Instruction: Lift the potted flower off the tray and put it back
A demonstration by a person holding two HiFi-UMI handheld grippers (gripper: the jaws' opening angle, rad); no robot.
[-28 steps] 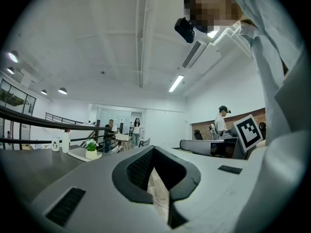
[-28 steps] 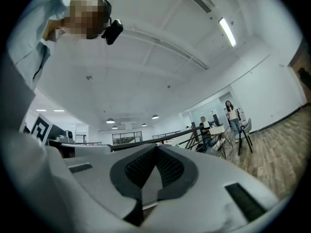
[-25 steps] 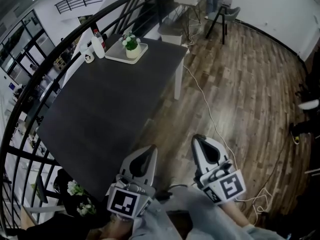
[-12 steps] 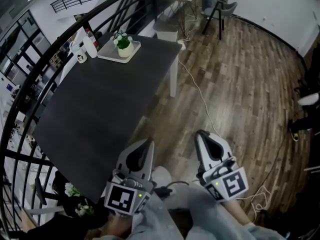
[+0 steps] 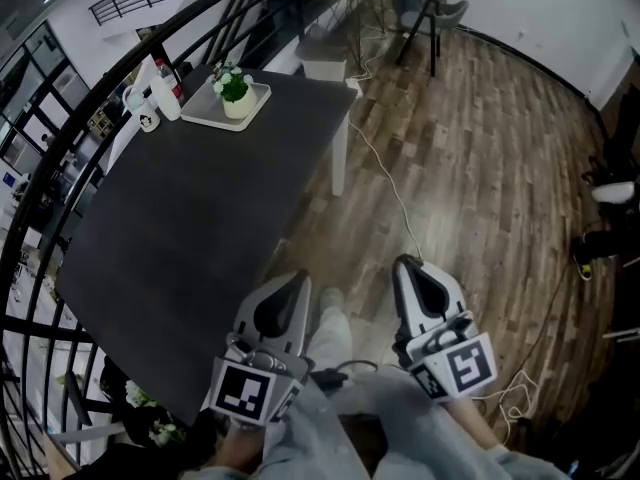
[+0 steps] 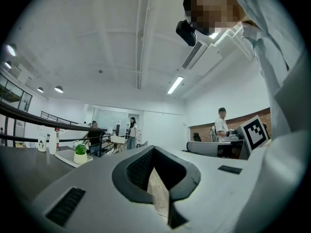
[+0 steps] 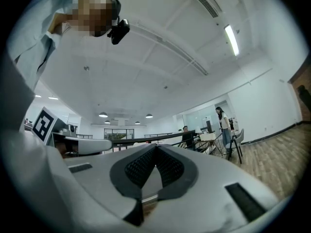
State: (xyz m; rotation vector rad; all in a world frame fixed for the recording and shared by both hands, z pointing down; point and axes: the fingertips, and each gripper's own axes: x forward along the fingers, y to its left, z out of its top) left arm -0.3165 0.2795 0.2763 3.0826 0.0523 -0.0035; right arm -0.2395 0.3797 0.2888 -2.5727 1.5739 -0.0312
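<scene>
The potted flower (image 5: 234, 88), green leaves in a pale pot, stands upright on the white square tray (image 5: 209, 115) at the table's (image 5: 200, 218) far corner, well ahead of me.

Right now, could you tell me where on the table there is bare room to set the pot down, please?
The dark table is bare from its near corner up to the tray. Only the far corner is crowded: the tray holds the potted flower, with bottles beside it at the table's edge.
</scene>
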